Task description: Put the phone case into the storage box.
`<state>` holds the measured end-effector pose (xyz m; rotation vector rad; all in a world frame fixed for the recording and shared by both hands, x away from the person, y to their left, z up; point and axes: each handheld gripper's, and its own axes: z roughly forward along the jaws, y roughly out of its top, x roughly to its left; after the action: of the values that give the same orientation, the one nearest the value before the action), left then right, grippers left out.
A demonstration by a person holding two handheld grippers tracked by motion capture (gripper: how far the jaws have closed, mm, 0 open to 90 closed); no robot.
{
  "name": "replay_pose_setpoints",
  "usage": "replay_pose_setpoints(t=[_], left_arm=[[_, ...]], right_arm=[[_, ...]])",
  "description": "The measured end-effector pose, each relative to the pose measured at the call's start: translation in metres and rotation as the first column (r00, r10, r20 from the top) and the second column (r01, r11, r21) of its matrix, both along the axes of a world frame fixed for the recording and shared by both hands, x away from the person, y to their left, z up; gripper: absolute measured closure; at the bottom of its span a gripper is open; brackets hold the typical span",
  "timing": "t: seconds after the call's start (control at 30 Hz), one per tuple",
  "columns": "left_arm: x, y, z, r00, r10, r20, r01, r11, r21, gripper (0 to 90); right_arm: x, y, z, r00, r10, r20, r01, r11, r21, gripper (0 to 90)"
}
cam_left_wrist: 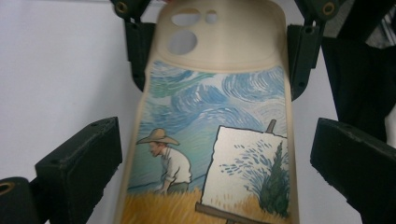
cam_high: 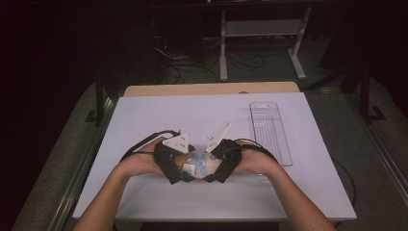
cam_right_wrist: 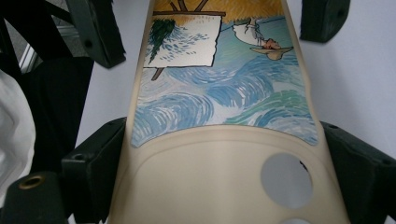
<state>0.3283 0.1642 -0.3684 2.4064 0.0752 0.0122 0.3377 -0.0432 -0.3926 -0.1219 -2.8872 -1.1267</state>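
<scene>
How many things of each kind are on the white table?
Cream phone case with a painted picture of a man in a straw hat: 1
Clear plastic tray, long and narrow: 1
Black two-jaw grippers, left gripper and right gripper: 2
Total: 4

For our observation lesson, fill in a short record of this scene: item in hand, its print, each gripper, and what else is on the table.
item: phone case, cream rim, camera holes at one end
print: painter in a straw hat beside an easel, swirling blue sky
left gripper: jaws open, gaps either side of the case
right gripper: jaws against the case's sides at the camera end
table: white top
also there: clear tray at the right
</scene>
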Motion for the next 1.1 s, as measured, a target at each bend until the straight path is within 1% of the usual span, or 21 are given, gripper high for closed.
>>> replay_pose_setpoints(t=[0.07,0.1,0.23,0.3,0.37,0.43,0.53,0.57,0.6,0.67,0.7,0.73,0.77,0.8,0.83,0.87,0.9,0.93,1.0,1.03,1.1], left_arm=[[0.001,0.003,0.003,0.9998,0.013,0.016,-0.013,0.9999,-0.001,0.0],[0.000,0.005,0.004,0.9995,0.029,0.011,-0.029,0.9996,-0.005,0.0],[0.001,0.014,0.008,0.9955,0.094,0.014,-0.093,0.9953,-0.027,0.0],[0.002,0.019,0.010,0.9913,0.129,0.023,-0.128,0.9906,-0.047,0.0],[0.003,0.026,0.012,0.9840,0.175,0.035,-0.173,0.9831,-0.060,0.0],[0.002,0.032,0.012,0.9764,0.215,0.025,-0.212,0.9745,-0.072,0.0],[-0.001,0.040,0.008,0.9627,0.269,0.029,-0.266,0.9606,-0.081,0.0],[-0.002,0.043,0.007,0.9579,0.285,0.039,-0.281,0.9570,-0.071,0.0],[-0.003,0.046,0.005,0.9513,0.306,0.039,-0.303,0.9508,-0.065,0.0],[-0.005,0.050,0.001,0.9453,0.325,0.033,-0.322,0.9444,-0.067,0.0],[-0.007,0.052,-0.002,0.9366,0.350,0.024,-0.347,0.9352,-0.070,0.0],[-0.009,0.054,-0.005,0.9301,0.367,0.026,-0.364,0.9287,-0.070,0.0],[-0.010,0.056,-0.007,0.9261,0.376,0.031,-0.374,0.9256,-0.060,0.0],[-0.012,0.057,-0.010,0.9176,0.397,0.016,-0.395,0.9160,-0.069,0.0],[-0.013,0.060,-0.012,0.9127,0.408,0.026,-0.406,0.9117,-0.065,0.0],[-0.016,0.061,-0.015,0.9020,0.431,0.015,-0.429,0.9003,-0.071,0.0],[-0.016,0.064,-0.017,0.8996,0.436,0.021,-0.434,0.8984,-0.066,0.0],[-0.018,0.065,-0.020,0.8904,0.455,0.015,-0.453,0.8890,-0.066,0.0],[-0.020,0.068,-0.023,0.8841,0.467,0.020,-0.465,0.8832,-0.063,0.0],[-0.021,0.069,-0.025,0.8780,0.479,0.010,-0.477,0.8762,-0.070,0.0],[-0.023,0.071,-0.028,0.8701,0.493,0.010,-0.491,0.8680,-0.076,0.0]], right_arm=[[0.001,-0.001,-0.001,1.0000,-0.005,-0.003,0.005,1.000,-0.005,10.0],[0.001,-0.001,-0.002,0.9999,-0.012,-0.012,0.012,1.000,-0.002,10.0],[0.004,-0.003,-0.002,0.9993,-0.038,-0.004,0.038,0.999,-0.014,9.9],[0.005,-0.006,-0.002,0.9986,-0.053,-0.004,0.053,0.999,-0.009,10.0],[0.006,-0.008,-0.002,0.9977,-0.068,-0.005,0.068,0.998,-0.007,10.0],[0.007,-0.010,-0.001,0.9967,-0.081,-0.006,0.081,0.997,-0.007,10.0],[0.008,-0.012,-0.001,0.9940,-0.108,-0.016,0.108,0.994,-0.016,10.0],[0.009,-0.012,-0.001,0.9937,-0.111,-0.015,0.110,0.994,-0.014,10.0],[0.010,-0.013,-0.001,0.9933,-0.114,-0.017,0.114,0.993,-0.017,10.0],[0.011,-0.014,-0.001,0.9920,-0.126,-0.016,0.125,0.992,-0.019,10.0],[0.012,-0.014,-0.001,0.9912,-0.131,-0.016,0.131,0.991,-0.017,10.0],[0.012,-0.015,-0.001,0.9887,-0.148,-0.021,0.148,0.989,-0.016,10.0],[0.013,-0.015,-0.001,0.9877,-0.155,-0.018,0.155,0.988,-0.015,10.0],[0.014,-0.016,-0.001,0.9862,-0.164,-0.018,0.164,0.986,-0.016,10.0],[0.014,-0.017,-0.001,0.9852,-0.170,-0.020,0.170,0.985,-0.015,10.0],[0.015,-0.018,-0.001,0.9835,-0.180,-0.020,0.179,0.984,-0.012,10.0],[0.016,-0.019,-0.001,0.9817,-0.189,-0.022,0.189,0.982,-0.011,10.0],[0.016,-0.020,-0.001,0.9810,-0.192,-0.025,0.192,0.981,-0.010,10.0],[0.018,-0.021,-0.001,0.9785,-0.205,-0.027,0.205,0.979,-0.002,10.0],[0.018,-0.022,-0.001,0.9775,-0.209,-0.027,0.209,0.978,-0.001,10.0],[0.019,-0.023,0.000,0.9768,-0.212,-0.027,0.212,0.977,-0.007,10.0]])
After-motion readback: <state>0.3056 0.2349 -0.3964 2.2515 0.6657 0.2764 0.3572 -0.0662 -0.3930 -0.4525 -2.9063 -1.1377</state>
